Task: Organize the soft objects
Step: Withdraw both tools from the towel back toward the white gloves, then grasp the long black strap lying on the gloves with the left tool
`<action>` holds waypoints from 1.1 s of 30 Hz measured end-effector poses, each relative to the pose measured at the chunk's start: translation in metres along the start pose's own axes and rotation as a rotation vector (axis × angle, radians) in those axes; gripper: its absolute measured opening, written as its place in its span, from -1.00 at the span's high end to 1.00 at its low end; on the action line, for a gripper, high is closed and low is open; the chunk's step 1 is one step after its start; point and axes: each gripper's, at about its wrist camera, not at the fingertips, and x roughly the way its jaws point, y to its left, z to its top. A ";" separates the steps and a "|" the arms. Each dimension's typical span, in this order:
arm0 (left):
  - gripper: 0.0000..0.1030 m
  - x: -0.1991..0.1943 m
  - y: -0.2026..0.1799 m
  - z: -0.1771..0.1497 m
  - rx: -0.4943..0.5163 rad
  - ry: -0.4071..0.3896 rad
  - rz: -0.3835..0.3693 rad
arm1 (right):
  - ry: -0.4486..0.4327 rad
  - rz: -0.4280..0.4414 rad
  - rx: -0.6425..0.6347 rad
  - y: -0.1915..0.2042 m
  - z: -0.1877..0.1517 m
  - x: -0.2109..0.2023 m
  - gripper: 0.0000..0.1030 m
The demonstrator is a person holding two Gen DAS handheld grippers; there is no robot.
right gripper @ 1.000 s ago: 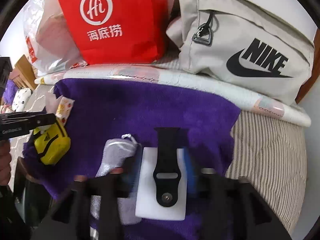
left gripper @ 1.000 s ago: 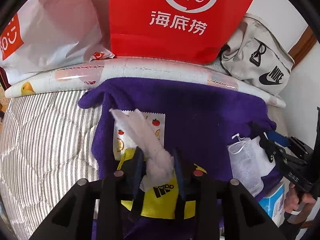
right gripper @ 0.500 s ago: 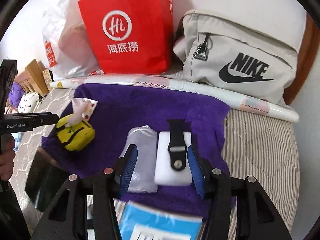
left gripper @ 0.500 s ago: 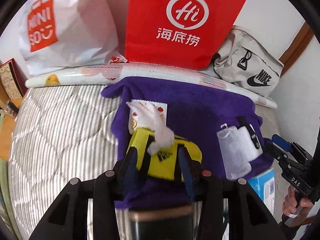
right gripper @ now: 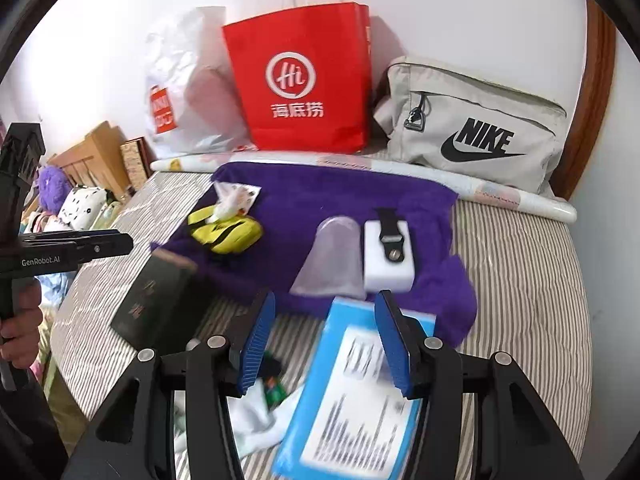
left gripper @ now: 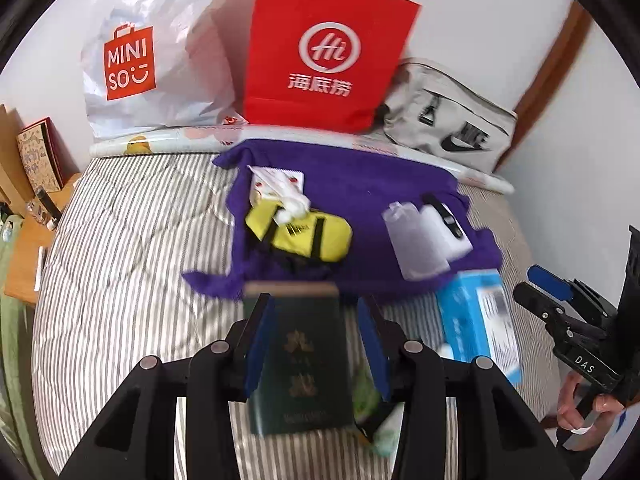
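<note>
Both tongs hang released above the striped bed, angled down. Under the left tongs point(left gripper: 316, 340) lies a green booklet point(left gripper: 300, 364); under the right tongs point(right gripper: 326, 344) a blue box point(right gripper: 352, 392). Beyond them, the yellow pouch point(left gripper: 300, 236) with its tissue point(left gripper: 294, 204), gripped a second ago, rests on the purple towel point(left gripper: 360, 184).

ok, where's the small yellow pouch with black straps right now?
The small yellow pouch lies on the left part of the purple fleece cloth in both wrist views, with a crumpled white tissue against its far end and the grey mesh bag to its right.
</note>
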 end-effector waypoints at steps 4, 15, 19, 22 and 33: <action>0.21 -0.009 -0.009 -0.026 0.023 -0.002 -0.011 | 0.005 0.032 -0.001 0.013 -0.024 -0.015 -0.03; 0.21 -0.006 -0.023 -0.101 0.079 0.023 -0.091 | 0.053 0.101 -0.037 0.049 -0.093 -0.019 -0.04; 0.28 0.004 -0.025 -0.113 0.082 0.020 -0.107 | 0.072 0.102 -0.030 0.050 -0.109 -0.017 -0.04; 0.38 0.015 -0.026 -0.118 0.078 0.035 -0.127 | 0.061 0.088 -0.014 0.045 -0.116 -0.019 -0.04; 0.54 0.039 -0.026 -0.114 0.025 0.065 -0.145 | 0.071 0.042 0.024 0.022 -0.131 -0.016 -0.04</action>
